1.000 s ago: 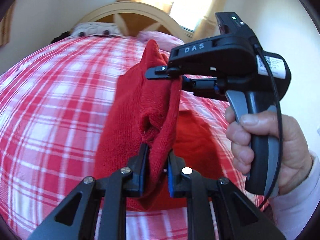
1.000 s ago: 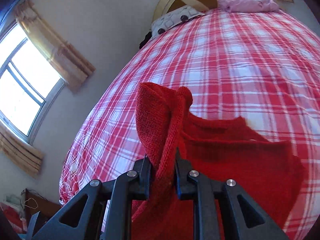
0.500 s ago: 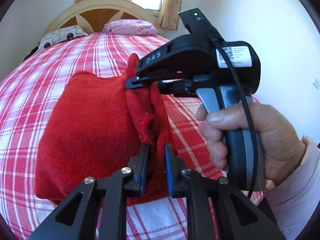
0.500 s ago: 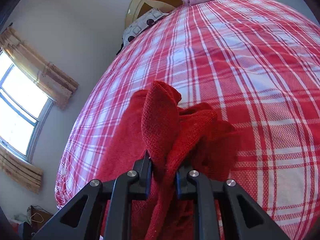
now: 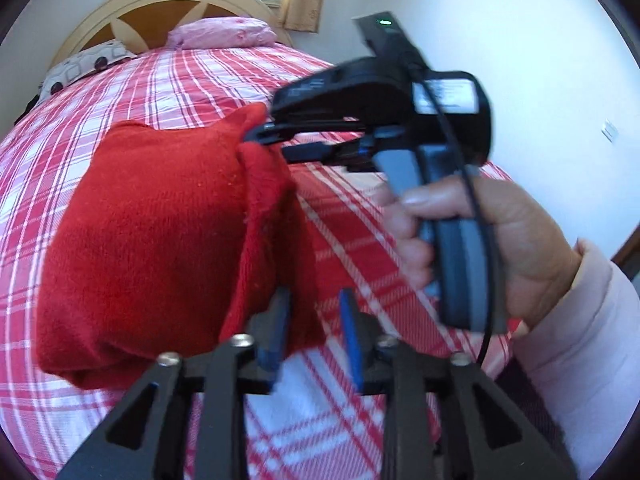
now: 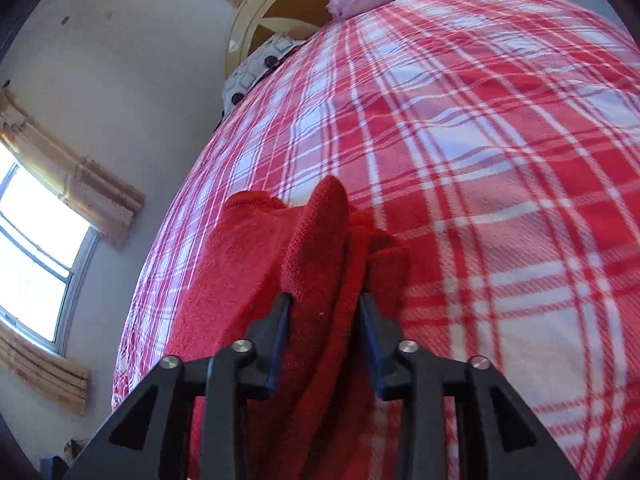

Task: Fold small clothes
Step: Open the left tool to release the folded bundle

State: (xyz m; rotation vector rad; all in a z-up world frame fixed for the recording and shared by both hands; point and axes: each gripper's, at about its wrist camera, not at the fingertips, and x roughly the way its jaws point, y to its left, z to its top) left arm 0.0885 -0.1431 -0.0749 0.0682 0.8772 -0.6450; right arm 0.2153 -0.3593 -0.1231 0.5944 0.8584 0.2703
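**Red knit folded on the bed; both grippers loosening**

The bed (image 5: 120, 92), covered in a red-and-white plaid spread, carries the red knit garment (image 5: 160, 232) folded into a thick pad near its foot edge. A pink pillow (image 5: 224, 32) and a patterned pillow (image 5: 84, 64) lie at the headboard (image 5: 132, 12).

The left gripper (image 5: 314, 328) has just been opening; its jaws stand apart, with a fold of garment against the left pad only. The right gripper (image 6: 324, 328), gripped by a hand (image 5: 480, 240), has likewise just been opening; a raised fold sits loosely between its jaws.
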